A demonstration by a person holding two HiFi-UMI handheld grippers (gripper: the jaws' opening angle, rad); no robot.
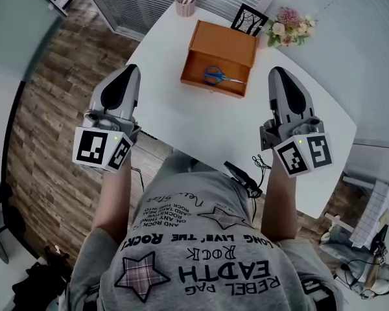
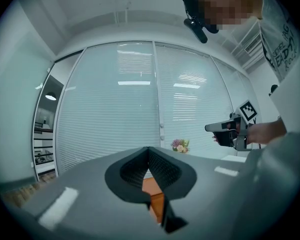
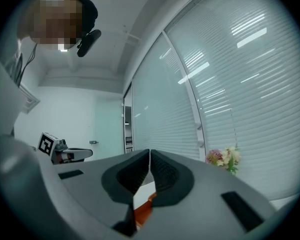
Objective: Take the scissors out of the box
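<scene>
An open orange wooden box point(image 1: 220, 47) stands at the far middle of the white table point(image 1: 181, 118). Blue-handled scissors point(image 1: 217, 76) lie flat inside it. My left gripper point(image 1: 131, 70) hovers to the left of the box, over the table's left edge, shut and holding nothing. My right gripper point(image 1: 279, 72) hovers to the box's right, shut and also holding nothing. Both point level towards the far side. A sliver of the orange box point(image 2: 156, 196) shows between the left jaws, and the box point(image 3: 142, 211) shows low between the right jaws. Each gripper view also catches the other gripper point(image 2: 225, 129) point(image 3: 70, 155).
A pink pen cup point(image 1: 185, 4), a black picture frame point(image 1: 248, 19) and a bunch of flowers point(image 1: 288, 28) stand behind the box at the far edge. Wooden floor point(image 1: 58, 109) lies left of the table. Window blinds run behind.
</scene>
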